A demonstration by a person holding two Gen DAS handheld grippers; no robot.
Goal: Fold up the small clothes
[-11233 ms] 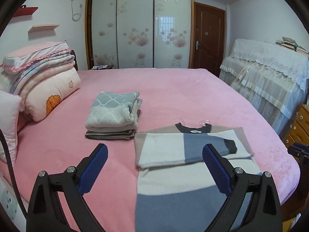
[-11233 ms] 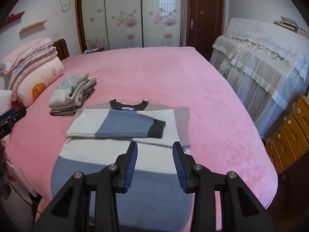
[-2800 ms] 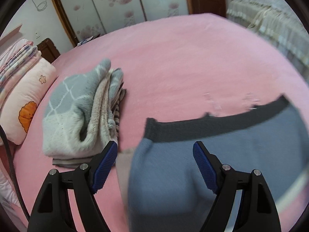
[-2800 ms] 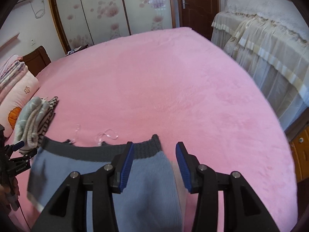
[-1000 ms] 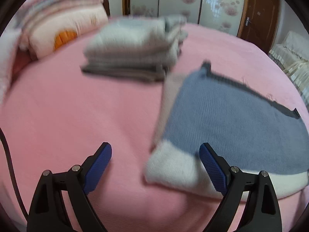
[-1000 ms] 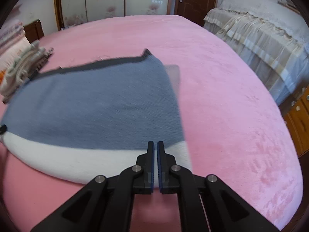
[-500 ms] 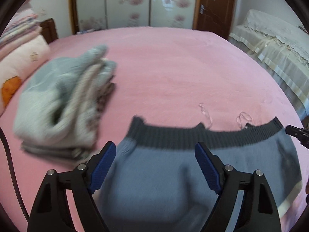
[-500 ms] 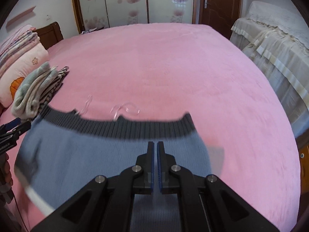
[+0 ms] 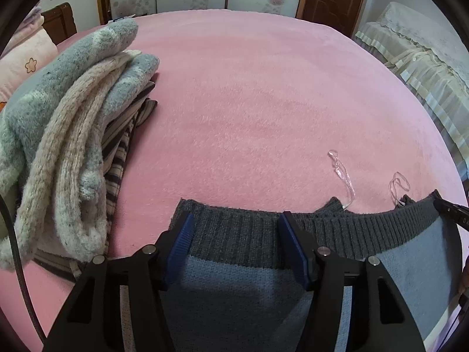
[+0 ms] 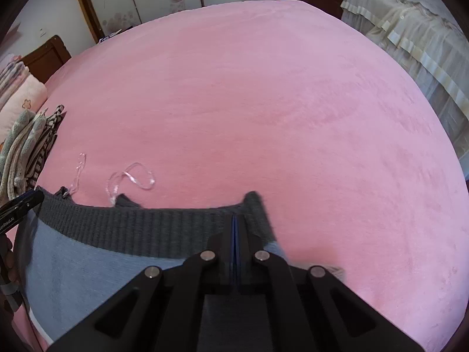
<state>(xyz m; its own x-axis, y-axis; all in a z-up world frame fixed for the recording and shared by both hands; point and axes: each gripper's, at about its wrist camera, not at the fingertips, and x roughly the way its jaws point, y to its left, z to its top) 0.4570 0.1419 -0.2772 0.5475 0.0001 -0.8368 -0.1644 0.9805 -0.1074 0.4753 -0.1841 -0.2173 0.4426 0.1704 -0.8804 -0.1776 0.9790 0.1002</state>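
The left gripper [image 9: 236, 245] is pointing steeply down over the left end of the sweater's dark ribbed band [image 9: 234, 234], and its jaws are closing with the band lying between the blue pads; the pads are not yet visibly pressing on the knit. The right gripper [image 10: 235, 234] is sitting at the band's right end with its pads fully together; the knit is bunching up against its tips there, but whether any of it is pinched between them I cannot tell.

The sweater [image 10: 88, 264] is lying folded on the near part of the pink bed [image 9: 263, 102], its ribbed band running left to right along the far edge, so each gripper is nearest its own end. The coming move probably turns on that axis: both ends would have to travel together.

Counting: there is one sweater in work, two thin hanger loops [image 10: 132, 180] trailing from under the band onto the bed, and one pile of folded clothes [image 9: 67, 135] sitting just left of the sweater, close to the left gripper.
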